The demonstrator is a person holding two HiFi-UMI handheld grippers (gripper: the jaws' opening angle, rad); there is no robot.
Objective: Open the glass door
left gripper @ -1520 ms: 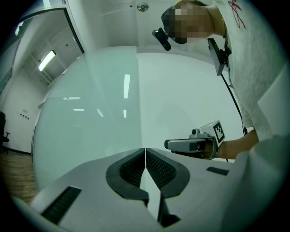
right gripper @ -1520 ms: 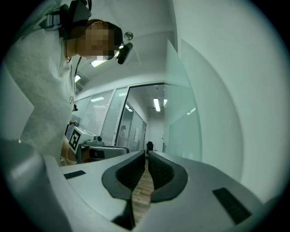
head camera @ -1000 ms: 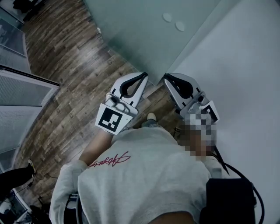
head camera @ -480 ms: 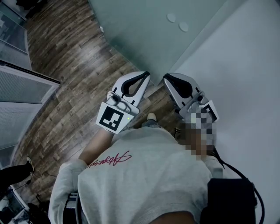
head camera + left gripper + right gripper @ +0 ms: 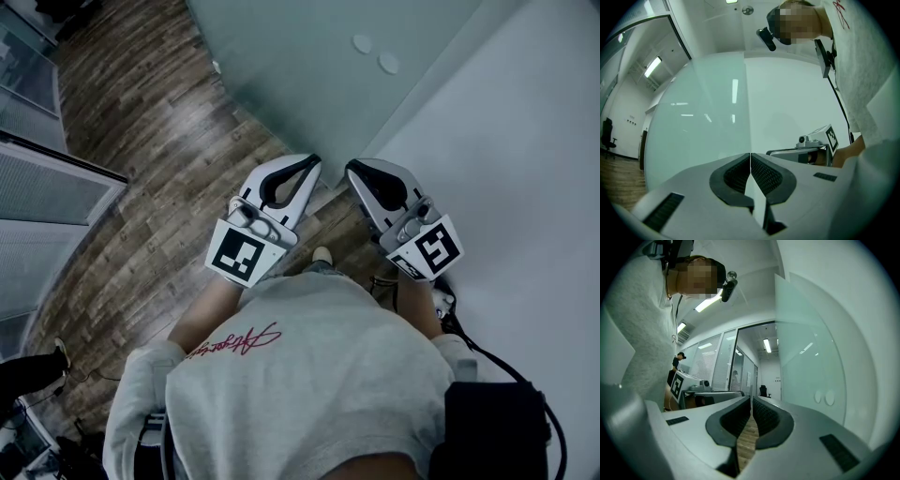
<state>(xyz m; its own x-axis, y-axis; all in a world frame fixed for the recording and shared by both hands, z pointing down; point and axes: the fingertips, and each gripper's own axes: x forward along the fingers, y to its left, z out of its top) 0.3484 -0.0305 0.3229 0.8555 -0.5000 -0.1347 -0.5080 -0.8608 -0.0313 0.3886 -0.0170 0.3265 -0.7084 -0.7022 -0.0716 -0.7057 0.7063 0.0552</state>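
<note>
Scarcely shifted since a second ago: white-shelled left tongs (image 5: 314, 159) and right tongs (image 5: 349, 166), ribbed black pads (image 5: 764, 174) closed on nothing, facing smooth frosted glass door (image 5: 300, 70) over wood-plank floor (image 5: 159, 141).

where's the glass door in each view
Head view: door at top centre, two round discs near its right edge.
Left gripper view: door fills the left and centre, above the jaws; no discs in sight.
Right gripper view: door right of centre, discs low on it.
Shared landmark: the white wall along the door's right edge, seen in all three views.
</note>
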